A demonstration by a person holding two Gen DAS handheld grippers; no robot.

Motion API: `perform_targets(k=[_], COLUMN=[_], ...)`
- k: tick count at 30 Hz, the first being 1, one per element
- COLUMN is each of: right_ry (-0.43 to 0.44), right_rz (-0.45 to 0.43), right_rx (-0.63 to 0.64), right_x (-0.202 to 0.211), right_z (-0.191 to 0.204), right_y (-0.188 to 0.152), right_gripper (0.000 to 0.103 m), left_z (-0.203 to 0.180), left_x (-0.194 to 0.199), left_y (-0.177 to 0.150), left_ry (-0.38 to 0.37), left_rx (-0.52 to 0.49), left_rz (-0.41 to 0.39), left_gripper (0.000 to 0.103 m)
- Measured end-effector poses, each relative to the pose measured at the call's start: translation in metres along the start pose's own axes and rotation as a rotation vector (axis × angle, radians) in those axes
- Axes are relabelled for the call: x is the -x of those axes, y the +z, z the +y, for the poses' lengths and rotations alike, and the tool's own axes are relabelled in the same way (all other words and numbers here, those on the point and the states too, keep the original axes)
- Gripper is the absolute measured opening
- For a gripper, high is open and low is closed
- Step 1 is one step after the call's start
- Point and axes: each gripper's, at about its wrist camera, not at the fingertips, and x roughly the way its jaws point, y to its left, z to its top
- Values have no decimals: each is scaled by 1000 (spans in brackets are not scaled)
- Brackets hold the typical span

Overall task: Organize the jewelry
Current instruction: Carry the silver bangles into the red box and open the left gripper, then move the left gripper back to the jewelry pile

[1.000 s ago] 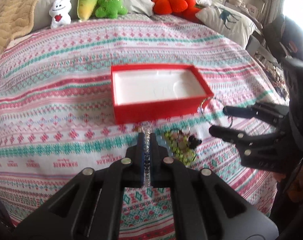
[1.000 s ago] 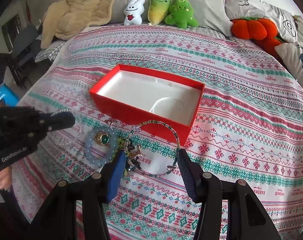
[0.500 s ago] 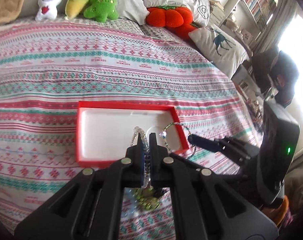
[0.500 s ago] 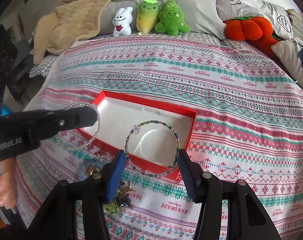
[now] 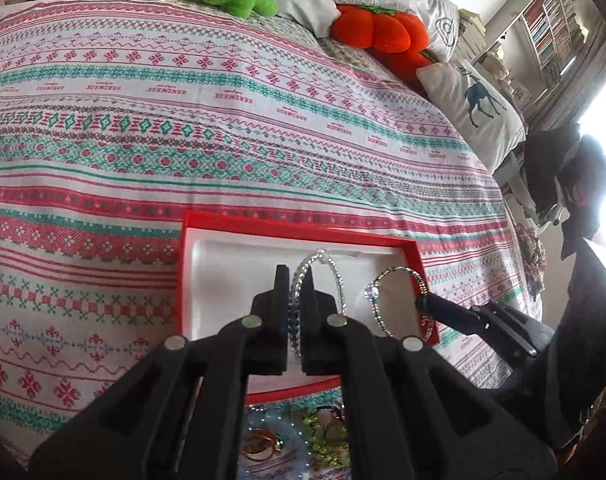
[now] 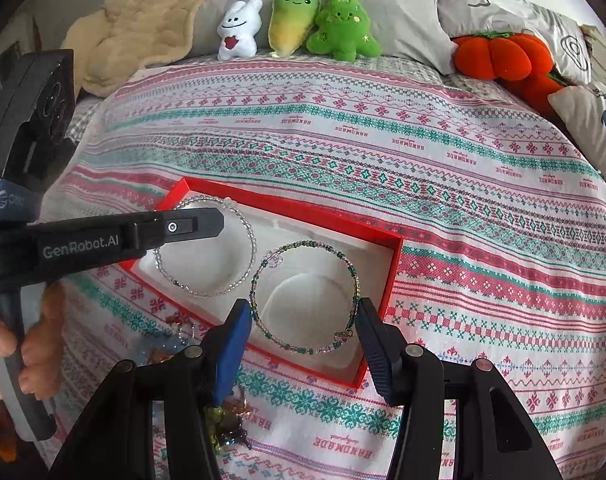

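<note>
A: From the left wrist, what is the left gripper (image 5: 294, 292) doing?

B: It is pinching a clear bead bracelet (image 5: 323, 276) between jaws drawn nearly together, so the loop is standing up past the tips, over the white inside of the red box (image 5: 303, 222). Held by one edge like that, it is hanging free to drop in. To the right of the tips, the right gripper (image 5: 399, 312) is carrying a green bead bracelet (image 5: 397, 272) over the box too. Below the tool, more jewelry (image 5: 295, 436) is waiting on the bedspread (image 5: 223, 120).

A: And from the right wrist?

B: The right gripper (image 6: 303, 320) is standing half wide, its pads pressing the green bead bracelet (image 6: 303, 248) from both sides, stretching across the ring to keep it flat above the round hollow. Left of the tips, the left gripper (image 6: 219, 220) is holding the clear bead bracelet (image 6: 207, 292) over the box's (image 6: 383, 280) other end.
</note>
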Motion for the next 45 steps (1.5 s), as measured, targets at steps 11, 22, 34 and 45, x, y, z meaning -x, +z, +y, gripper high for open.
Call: perform_targets(k=[11,22,34,45], right_ry=[-6,-4,-7,-4], right_rz=[-19,-48,-14,20], right_rx=[24,13,23,-6], right_x=[5,43,60,59], right_z=[3,-10,-9,-7], right_y=[3,-13,-50,-87], right_gripper=[61,69,74,77], left_z=[-14,-18,-14,5], left_x=[17,56,72,71], left_y=[-2,-26,-70,-110], left_ry=[132,267,354,391], left_rx=[-113,-200,-217,-221], left_rz=[-23,-53,15,97], left_gripper=[37,75,82,82])
